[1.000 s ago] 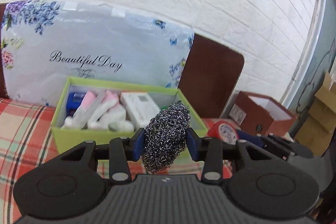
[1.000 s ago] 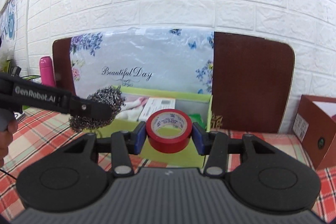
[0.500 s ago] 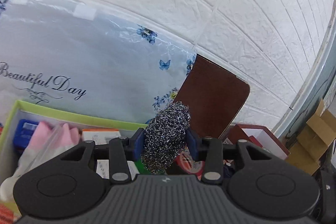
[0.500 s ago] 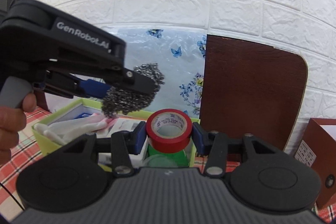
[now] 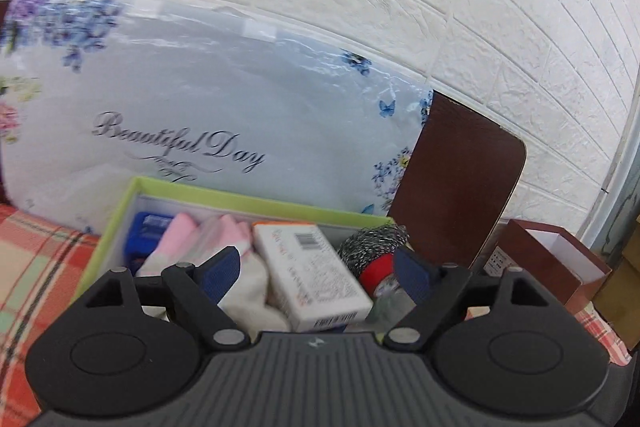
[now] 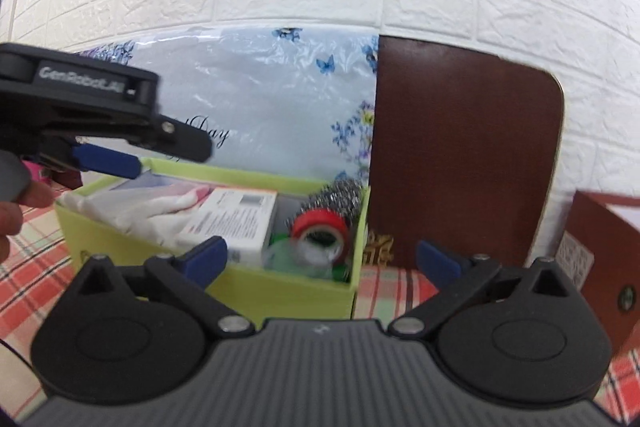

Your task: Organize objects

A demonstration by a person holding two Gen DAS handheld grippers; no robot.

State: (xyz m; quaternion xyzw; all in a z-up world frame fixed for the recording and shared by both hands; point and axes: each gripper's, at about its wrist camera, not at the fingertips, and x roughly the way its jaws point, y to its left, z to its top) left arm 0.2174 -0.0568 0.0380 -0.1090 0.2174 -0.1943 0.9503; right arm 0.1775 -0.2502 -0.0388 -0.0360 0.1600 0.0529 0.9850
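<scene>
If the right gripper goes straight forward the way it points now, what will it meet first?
Probably the red tape roll lying in the green box, in front of the steel wool. The right gripper, its jaws opening and empty, points at that corner of the box. Depth is hard to judge.

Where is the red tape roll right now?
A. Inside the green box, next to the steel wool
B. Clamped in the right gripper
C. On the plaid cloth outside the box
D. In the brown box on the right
A: the red tape roll lies inside the green box against the steel wool, while the right gripper, jaws opening, has nothing between its pads.
</scene>
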